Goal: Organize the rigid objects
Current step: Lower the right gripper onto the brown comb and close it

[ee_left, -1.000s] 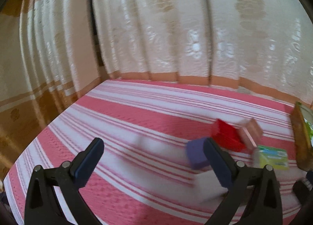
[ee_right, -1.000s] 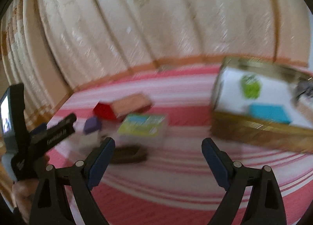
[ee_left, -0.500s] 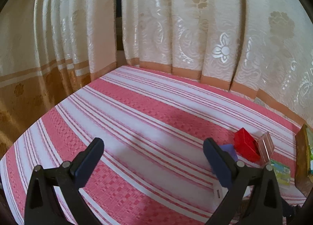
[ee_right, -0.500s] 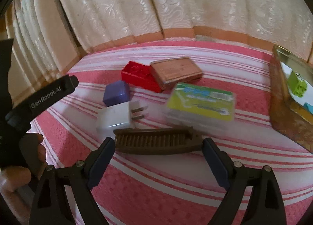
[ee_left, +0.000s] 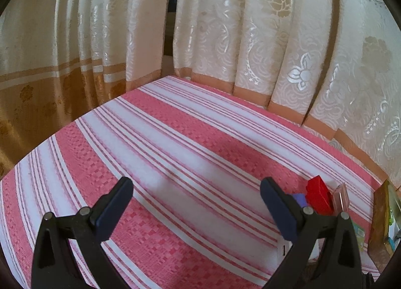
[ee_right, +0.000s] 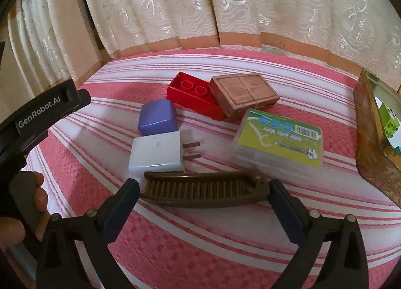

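Right gripper (ee_right: 203, 190) spread wide, nothing held. Brown comb (ee_right: 203, 190) flat on striped cloth (ee_right: 200, 243), directly ahead, between the two pads (ee_right: 117, 213). Long axis crosswise, end to end toward each pad; span nearly fills the opening. Closing as aligned would likely pinch along the length; a wrist turn probably needed to grip across the narrow width. Left gripper (ee_left: 196, 210) also spread wide, empty, over bare cloth toward the left edge; farther off. Tray (ee_right: 368, 143) at right edge, the likely destination.
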{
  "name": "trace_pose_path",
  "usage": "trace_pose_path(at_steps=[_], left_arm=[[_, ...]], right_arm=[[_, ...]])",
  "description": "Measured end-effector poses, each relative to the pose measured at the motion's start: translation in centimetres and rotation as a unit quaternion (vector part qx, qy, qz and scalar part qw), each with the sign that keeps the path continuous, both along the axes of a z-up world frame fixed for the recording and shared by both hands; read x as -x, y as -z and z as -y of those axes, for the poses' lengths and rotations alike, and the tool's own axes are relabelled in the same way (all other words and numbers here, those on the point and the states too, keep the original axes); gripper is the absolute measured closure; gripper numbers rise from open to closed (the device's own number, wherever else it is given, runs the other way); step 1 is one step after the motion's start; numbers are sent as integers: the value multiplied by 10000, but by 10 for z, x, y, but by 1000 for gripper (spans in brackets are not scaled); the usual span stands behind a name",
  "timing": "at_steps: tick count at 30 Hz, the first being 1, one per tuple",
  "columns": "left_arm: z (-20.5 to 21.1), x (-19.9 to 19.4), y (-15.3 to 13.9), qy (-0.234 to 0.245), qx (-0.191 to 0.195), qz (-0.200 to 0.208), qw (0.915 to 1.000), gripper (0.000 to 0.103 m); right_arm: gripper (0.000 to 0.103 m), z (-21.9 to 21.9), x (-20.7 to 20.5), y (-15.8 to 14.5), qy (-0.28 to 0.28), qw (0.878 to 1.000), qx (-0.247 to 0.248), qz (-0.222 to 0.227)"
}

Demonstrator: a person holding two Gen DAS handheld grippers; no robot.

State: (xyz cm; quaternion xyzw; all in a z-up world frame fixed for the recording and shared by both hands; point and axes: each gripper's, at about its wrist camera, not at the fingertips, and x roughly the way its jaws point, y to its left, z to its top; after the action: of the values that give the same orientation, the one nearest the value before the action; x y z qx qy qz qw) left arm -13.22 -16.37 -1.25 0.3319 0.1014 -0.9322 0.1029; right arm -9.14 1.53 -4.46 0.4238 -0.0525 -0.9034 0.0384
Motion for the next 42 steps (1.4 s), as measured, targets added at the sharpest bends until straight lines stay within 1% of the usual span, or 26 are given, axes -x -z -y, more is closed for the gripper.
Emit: trace_pose_path(at_steps=[4,8,12,17,19,21,24,26,27,28,29,31,34,37,40,42], left_arm=[[-2,0,0,-44,119,-5,9999,0],[-1,-1,-1,-49,130,-9,9999,0],[4,-2,-3,-131,73,-54,9999,0],[9,-3,-3,-189,13,-74,9998,0],[8,-2,-2,-179,7,-48,9998,0],[7,-1,-2,-160,25,-37,9999,0],[6,-2,-2,-153,53,-33,9999,0],[6,-1,0,-144,44,2,9999,0],[6,0,1,-142,41,21,9999,0],[6,1,1,-134,45,45,9999,0],[5,1,2,-127,51,55,9999,0],[4,1,3,-120,71,59,9999,0],[3,2,4,-128,103,88,9998,0],[5,2,5,-151,62,91,9998,0],[5,0,4,-177,61,62,9998,0],[5,0,4,-177,67,69,9998,0]], right_arm=[[1,6,3,0,-50,10000,-49,8],[1,7,4,0,-147,9999,-9,8],[1,12,-1,0,-461,9989,27,-6],[1,31,6,3,-611,9967,-518,125],[1,32,8,3,-579,9964,-593,148],[1,30,9,3,-553,9968,-554,136],[13,21,7,0,-409,9986,-345,38],[27,13,5,-2,-306,9993,-187,-42],[32,9,4,-3,-277,9995,-127,-75],[44,6,3,-4,-248,9996,-84,-102],[53,2,1,-4,-213,9997,-67,-121],[59,-6,0,-5,-173,9997,69,-140],[61,-13,-3,-5,-298,9991,276,-151],[61,-11,-12,-8,-783,9962,330,-161],[61,-13,-16,-19,-735,9958,210,-500],[60,-15,-15,-26,-728,9945,261,-702]])
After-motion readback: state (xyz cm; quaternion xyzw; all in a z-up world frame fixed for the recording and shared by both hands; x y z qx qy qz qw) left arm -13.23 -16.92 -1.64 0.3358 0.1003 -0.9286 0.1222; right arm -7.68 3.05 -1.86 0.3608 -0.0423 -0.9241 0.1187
